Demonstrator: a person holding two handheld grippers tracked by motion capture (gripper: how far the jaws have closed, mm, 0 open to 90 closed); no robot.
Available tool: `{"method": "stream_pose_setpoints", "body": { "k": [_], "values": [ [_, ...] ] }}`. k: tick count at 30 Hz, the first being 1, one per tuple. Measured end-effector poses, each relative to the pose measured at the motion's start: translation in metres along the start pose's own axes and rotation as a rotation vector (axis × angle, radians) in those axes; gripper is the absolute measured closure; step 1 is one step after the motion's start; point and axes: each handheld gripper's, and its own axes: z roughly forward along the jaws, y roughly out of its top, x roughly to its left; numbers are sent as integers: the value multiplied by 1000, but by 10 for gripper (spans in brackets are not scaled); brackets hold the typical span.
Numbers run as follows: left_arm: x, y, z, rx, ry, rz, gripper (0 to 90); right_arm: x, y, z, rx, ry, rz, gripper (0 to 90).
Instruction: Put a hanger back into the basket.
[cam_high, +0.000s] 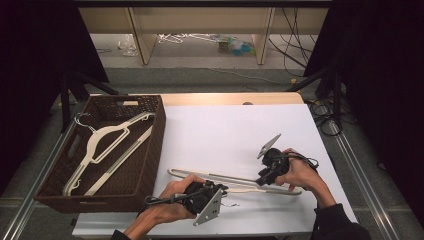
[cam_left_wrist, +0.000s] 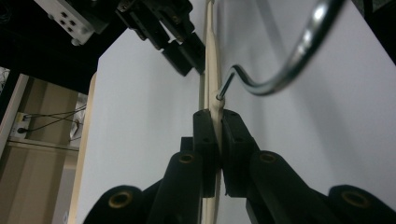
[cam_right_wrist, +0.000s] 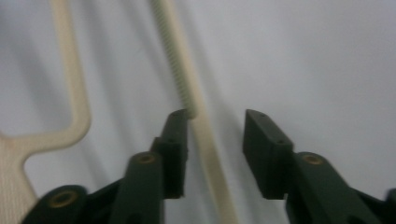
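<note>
Near edge, left of centre: left hand (cam_high: 167, 197) lies low over the white table (cam_high: 220, 130), wrist bent inward, left gripper (cam_high: 214, 189) pointing right. Its jaws are clamped on the cream hanger (cam_high: 220, 177) at the neck, just below the metal hook (cam_left_wrist: 285, 70). Right hand (cam_high: 300, 172) sits slightly farther, angled left; right gripper (cam_right_wrist: 215, 135) stands part open, the hanger's ribbed bar between the pads, left pad touching or nearly so. Bare tabletop beyond. Far left, a wicker basket (cam_high: 155, 145) holds two more hangers (cam_high: 107, 145).
</note>
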Motion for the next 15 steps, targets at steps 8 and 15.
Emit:
{"method": "stream_pose_setpoints", "body": {
  "k": [8, 15],
  "values": [
    [21, 2, -5, 22, 18, -126, 856, -5, 1, -51, -335, -175, 143, 377],
    [50, -7, -10, 56, 58, -303, 856, -1, -3, -84, -461, -267, 211, 347]
  ]
}}
